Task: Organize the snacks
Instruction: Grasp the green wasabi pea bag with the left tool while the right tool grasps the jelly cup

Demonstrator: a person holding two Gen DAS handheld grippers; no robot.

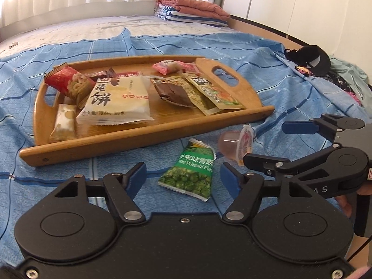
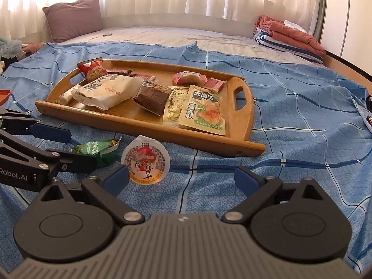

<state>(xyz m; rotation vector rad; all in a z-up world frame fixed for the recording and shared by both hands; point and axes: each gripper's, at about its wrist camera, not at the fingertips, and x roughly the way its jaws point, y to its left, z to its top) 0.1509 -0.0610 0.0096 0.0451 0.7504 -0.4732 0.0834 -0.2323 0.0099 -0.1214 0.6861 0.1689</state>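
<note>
A wooden tray [image 1: 116, 148] [image 2: 209, 145] lies on the blue checked sheet and holds several snack packets, among them a large white pastry pack [image 1: 118, 102] [image 2: 107, 93]. In front of it, on the sheet, lie a green wasabi-pea packet [image 1: 188, 174] [image 2: 102, 148] and a jelly cup [image 1: 234, 143] [image 2: 146, 160]. My left gripper [image 1: 183, 174] [image 2: 81, 148] is open with the green packet between its blue pads, which do not press on it. My right gripper [image 2: 181, 175] [image 1: 265, 143] is open wide. The jelly cup sits just inside its left finger.
Folded clothes [image 1: 190, 7] [image 2: 290, 34] are stacked at the far corner of the bed. A purple pillow [image 2: 72, 18] leans at the head end. A black cap [image 1: 311, 58] and loose garments lie at the right edge. A red object [image 2: 3, 95] pokes in at the left.
</note>
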